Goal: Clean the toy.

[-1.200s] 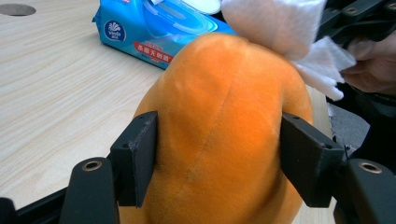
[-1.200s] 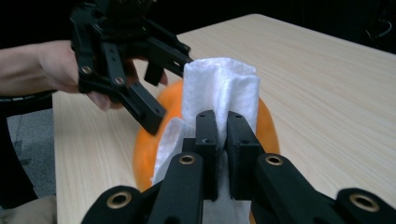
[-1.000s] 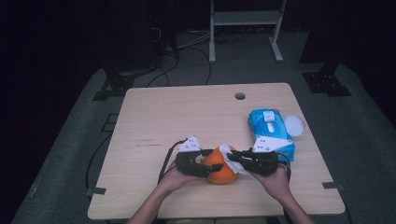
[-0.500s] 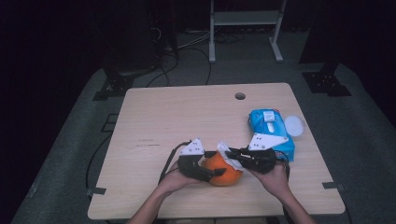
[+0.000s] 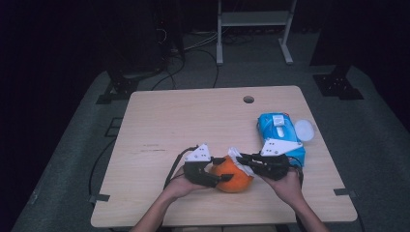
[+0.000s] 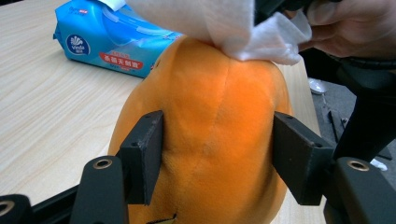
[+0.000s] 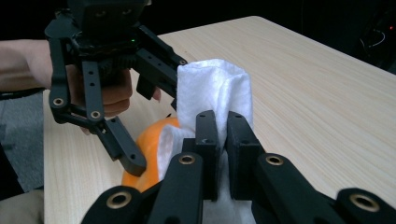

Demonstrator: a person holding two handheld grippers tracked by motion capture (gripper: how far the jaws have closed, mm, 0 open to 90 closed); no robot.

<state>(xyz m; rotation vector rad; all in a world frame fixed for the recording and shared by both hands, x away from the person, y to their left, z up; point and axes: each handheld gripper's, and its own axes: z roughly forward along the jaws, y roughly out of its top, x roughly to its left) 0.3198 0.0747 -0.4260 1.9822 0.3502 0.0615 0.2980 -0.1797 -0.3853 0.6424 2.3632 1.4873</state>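
brand: I'm reading "Vinda" in the round dark-blue logo on the blue tissue pack (image 6: 112, 39), left gripper view.
red band: I'm seeing a line of white Chinese characters on that pack's red strip; I'm not making them out.
high view: I'm getting no legible print on the pack (image 5: 280, 137) here, too small.
elsewhere: I'm finding no other text, numbers or signs.

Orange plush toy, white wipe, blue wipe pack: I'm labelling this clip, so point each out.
orange plush toy (image 6: 219, 135), left gripper view, front seam.
white wipe (image 7: 215, 88), right gripper view, upper fold.
blue wipe pack (image 5: 278, 126), high view, top face.
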